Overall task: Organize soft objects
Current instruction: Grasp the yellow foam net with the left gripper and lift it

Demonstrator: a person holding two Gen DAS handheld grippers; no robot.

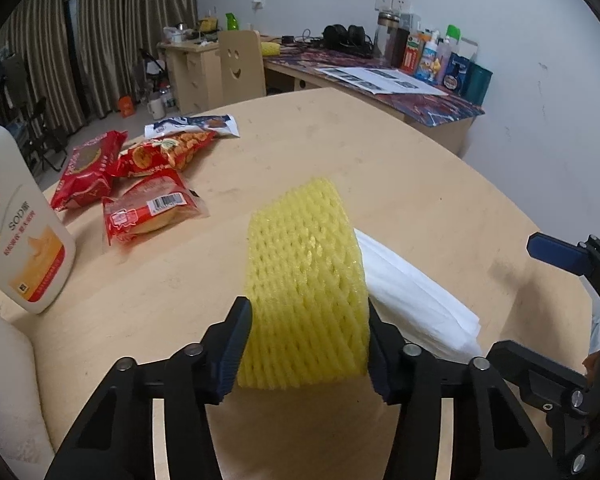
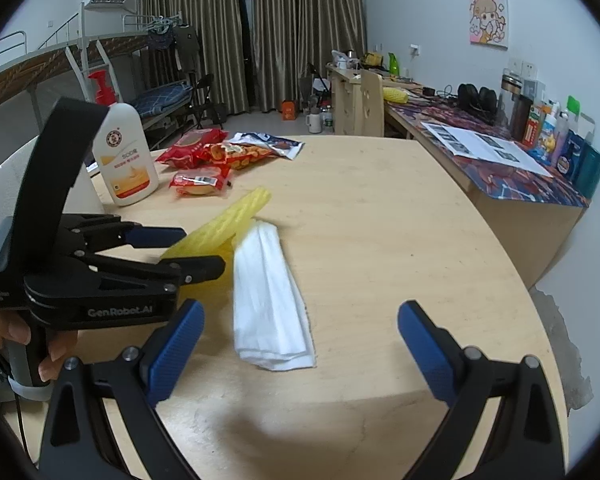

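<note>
A yellow foam net sleeve (image 1: pixel 304 264) stands on edge on the round wooden table (image 1: pixel 400 184). My left gripper (image 1: pixel 306 320) is shut on it, with a pad pressed against each side. In the right wrist view the same sleeve (image 2: pixel 228 220) sticks out from the left gripper (image 2: pixel 200 250), which a hand holds. A folded white tissue (image 2: pixel 272 300) lies flat just right of the sleeve, touching it; in the left wrist view the tissue (image 1: pixel 416 288) is partly hidden behind the sleeve. My right gripper (image 2: pixel 300 312) is open near the tissue's near end, with nothing in it.
A white lotion bottle (image 2: pixel 126 156) stands at the table's left. Several snack packets (image 2: pixel 220 152) lie behind it. A desk (image 2: pixel 520 184) crowded with bottles and papers runs along the right wall. A wooden chair (image 2: pixel 370 100) stands beyond the table.
</note>
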